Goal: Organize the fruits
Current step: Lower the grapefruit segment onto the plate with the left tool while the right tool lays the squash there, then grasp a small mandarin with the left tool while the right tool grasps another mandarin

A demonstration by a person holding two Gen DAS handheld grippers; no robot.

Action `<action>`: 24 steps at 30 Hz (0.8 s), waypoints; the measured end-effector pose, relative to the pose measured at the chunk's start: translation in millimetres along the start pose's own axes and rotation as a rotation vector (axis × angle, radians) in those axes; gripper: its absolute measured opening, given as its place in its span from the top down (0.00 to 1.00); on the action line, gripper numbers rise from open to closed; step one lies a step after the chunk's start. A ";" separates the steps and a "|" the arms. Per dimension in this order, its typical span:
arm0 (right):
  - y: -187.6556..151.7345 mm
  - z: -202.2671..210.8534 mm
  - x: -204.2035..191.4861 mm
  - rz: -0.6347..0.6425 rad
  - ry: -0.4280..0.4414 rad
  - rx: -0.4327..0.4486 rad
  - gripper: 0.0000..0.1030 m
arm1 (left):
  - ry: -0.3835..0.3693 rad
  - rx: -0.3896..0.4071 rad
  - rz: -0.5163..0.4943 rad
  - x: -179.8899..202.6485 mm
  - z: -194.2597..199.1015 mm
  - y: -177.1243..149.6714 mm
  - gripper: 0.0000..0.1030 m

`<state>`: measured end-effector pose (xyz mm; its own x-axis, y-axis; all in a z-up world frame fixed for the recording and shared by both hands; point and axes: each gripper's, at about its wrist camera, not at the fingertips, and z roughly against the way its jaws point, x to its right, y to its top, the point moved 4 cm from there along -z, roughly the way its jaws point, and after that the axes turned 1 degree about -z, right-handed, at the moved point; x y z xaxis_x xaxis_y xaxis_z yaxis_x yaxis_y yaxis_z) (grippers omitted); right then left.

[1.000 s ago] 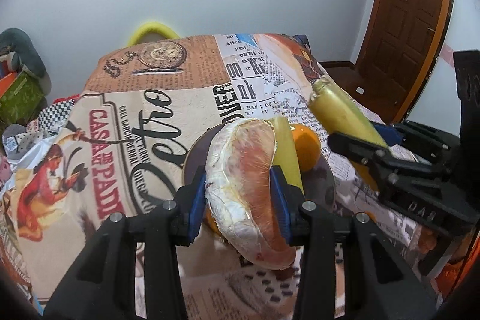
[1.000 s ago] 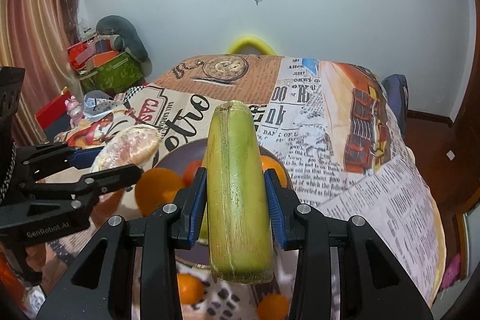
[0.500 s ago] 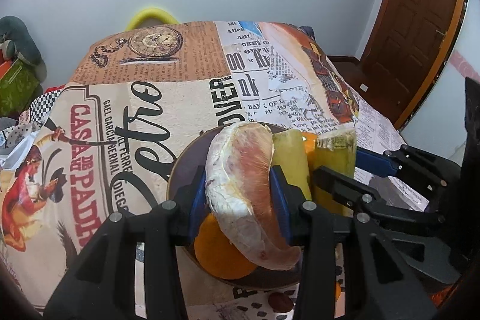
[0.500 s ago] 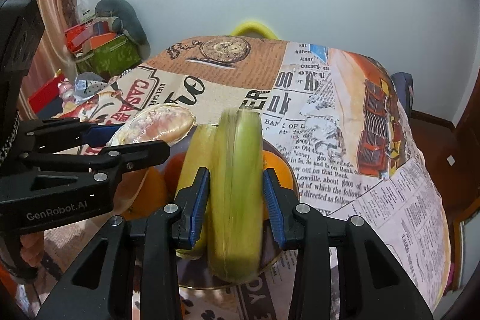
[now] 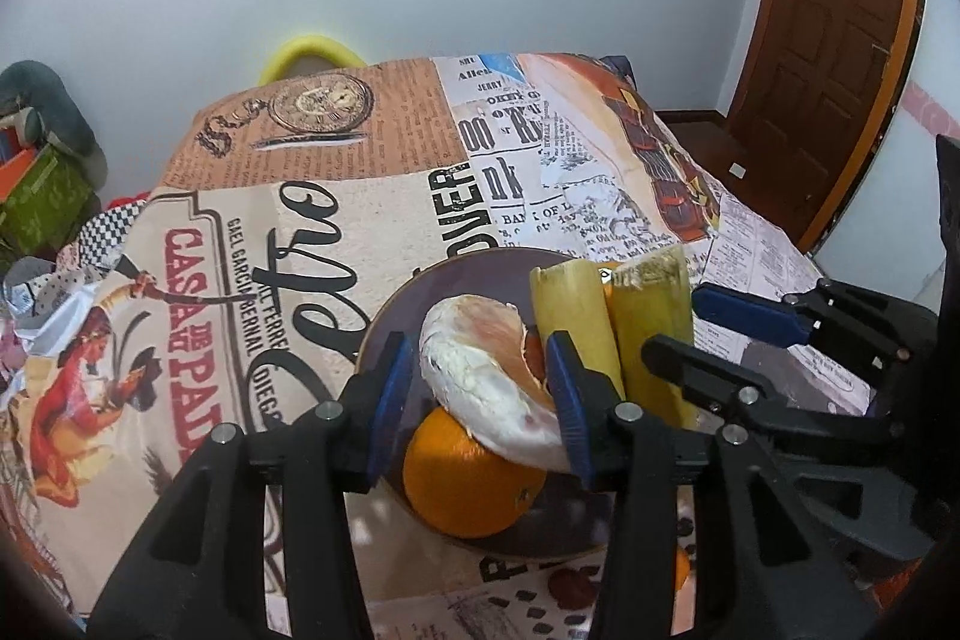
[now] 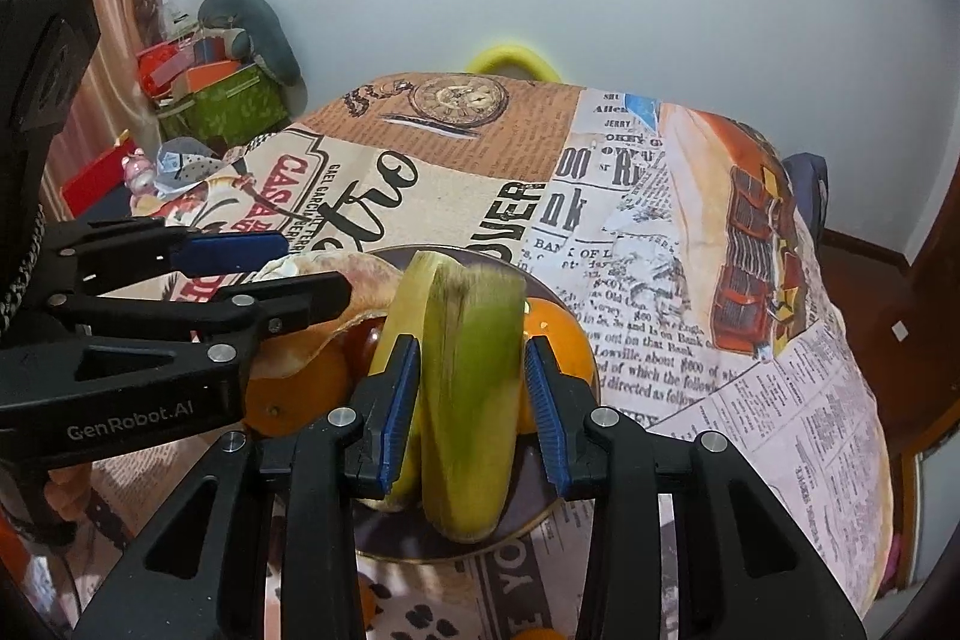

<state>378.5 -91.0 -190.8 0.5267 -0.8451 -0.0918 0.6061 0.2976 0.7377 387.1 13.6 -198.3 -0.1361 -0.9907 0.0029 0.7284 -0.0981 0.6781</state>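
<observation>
A dark round plate (image 5: 474, 274) (image 6: 558, 496) sits near the front of the table. My left gripper (image 5: 477, 394) is open around a peeled pomelo wedge (image 5: 486, 370) that rests on an orange (image 5: 468, 478) in the plate. My right gripper (image 6: 474, 400) is open around a green-yellow stalk piece (image 6: 474, 400) standing in the plate beside a second yellow stalk piece (image 6: 402, 316). Both pieces also show in the left wrist view (image 5: 576, 304) (image 5: 654, 322). Another orange (image 6: 555, 334) lies behind them.
A printed newspaper-pattern cloth (image 5: 336, 196) covers the table. Loose oranges lie on the cloth in front of the plate (image 5: 681, 568) (image 6: 366, 604). A yellow chair back (image 5: 312, 55) stands behind the table. Clutter is at the left, a wooden door (image 5: 834, 40) at the right.
Both grippers have moved down over the plate. Their jaws have spread, so the pomelo wedge and the stalk piece now rest in the plate instead of being clamped.
</observation>
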 end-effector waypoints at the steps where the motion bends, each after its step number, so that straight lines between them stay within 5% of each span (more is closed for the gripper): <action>1: -0.5 2.3 0.1 -0.003 0.000 0.002 0.68 | 0.001 0.004 0.002 -0.8 4.0 0.0 0.55; 20: -19.0 91.2 4.9 -0.029 -0.057 0.066 0.61 | 0.040 0.048 0.037 -6.3 95.6 -31.1 0.55; 24: -30.9 107.0 6.7 -0.035 -0.078 0.064 0.58 | 0.038 0.049 0.033 2.6 107.9 -44.5 0.48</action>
<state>299.6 -153.5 -142.7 0.4563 -0.8873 -0.0672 0.5823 0.2407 0.7765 281.9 25.5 -149.1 -0.0862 -0.9963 -0.0014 0.6985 -0.0614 0.7130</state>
